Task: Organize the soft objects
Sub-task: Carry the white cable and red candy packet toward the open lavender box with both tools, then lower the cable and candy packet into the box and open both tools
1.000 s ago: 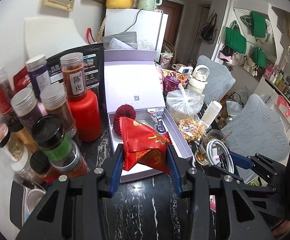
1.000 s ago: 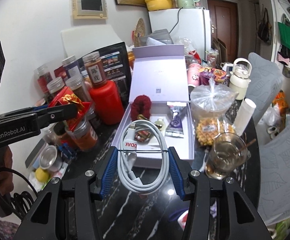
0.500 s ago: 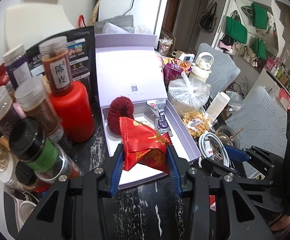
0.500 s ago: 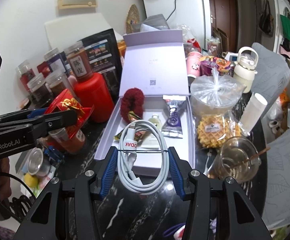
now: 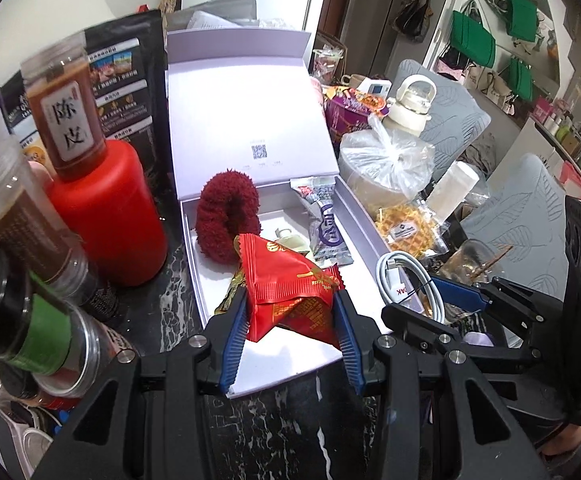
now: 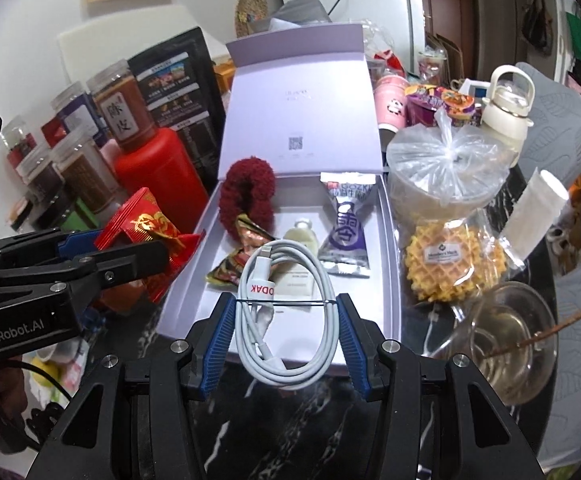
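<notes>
A dark marbled surface [image 6: 250,432] lay crowded, jars left, bagged food right of the open lilac box [image 5: 218,280].
The box floor kept bare room along its near edge and left wall. Over that edge the left hand-held gripper [image 5: 290,320] pinched a red snack packet [image 5: 286,284]; beside it the right hand-held gripper [image 6: 286,332] clamped a coiled white cable [image 6: 290,312].

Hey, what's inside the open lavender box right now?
Inside the box: red scrunchie, purple snack packet, small bottle, gold wrapper. The held cable hides the near floor.
</notes>
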`<state>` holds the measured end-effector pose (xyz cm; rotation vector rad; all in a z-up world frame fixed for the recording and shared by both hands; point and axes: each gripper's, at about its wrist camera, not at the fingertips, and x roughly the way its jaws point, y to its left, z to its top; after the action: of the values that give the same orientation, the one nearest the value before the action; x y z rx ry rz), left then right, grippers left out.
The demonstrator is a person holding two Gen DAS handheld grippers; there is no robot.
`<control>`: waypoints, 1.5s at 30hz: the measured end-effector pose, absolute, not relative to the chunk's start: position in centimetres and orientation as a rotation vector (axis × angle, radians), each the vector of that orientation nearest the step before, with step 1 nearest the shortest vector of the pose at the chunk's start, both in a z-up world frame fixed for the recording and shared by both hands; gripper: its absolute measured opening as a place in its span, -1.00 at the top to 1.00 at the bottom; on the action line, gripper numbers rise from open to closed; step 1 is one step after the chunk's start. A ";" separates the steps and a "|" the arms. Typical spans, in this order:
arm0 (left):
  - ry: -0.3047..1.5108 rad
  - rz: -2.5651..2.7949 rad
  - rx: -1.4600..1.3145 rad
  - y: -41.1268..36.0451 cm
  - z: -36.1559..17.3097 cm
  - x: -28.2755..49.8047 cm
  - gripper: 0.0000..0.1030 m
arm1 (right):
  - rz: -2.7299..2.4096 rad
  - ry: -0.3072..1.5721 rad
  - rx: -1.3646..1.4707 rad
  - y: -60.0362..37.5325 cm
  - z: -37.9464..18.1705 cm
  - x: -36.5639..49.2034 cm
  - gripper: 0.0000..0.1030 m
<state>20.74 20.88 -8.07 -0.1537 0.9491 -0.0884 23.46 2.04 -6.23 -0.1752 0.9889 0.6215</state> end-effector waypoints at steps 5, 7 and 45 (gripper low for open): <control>0.977 -0.083 -0.162 21.2 -9.8 21.8 0.19 | 0.624 1.017 -0.183 2.4 -8.0 24.7 0.04; 0.989 -0.079 -0.167 21.4 -10.5 22.2 0.19 | 0.627 1.027 -0.189 2.7 -8.6 25.2 0.04; 1.127 -0.064 -0.200 22.7 -18.3 27.6 0.18 | 0.597 1.177 -0.271 5.9 -17.1 29.9 0.02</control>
<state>27.59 22.71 -18.26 -0.2001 1.1270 -0.0639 29.94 5.85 -17.14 -0.2707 1.1767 0.5970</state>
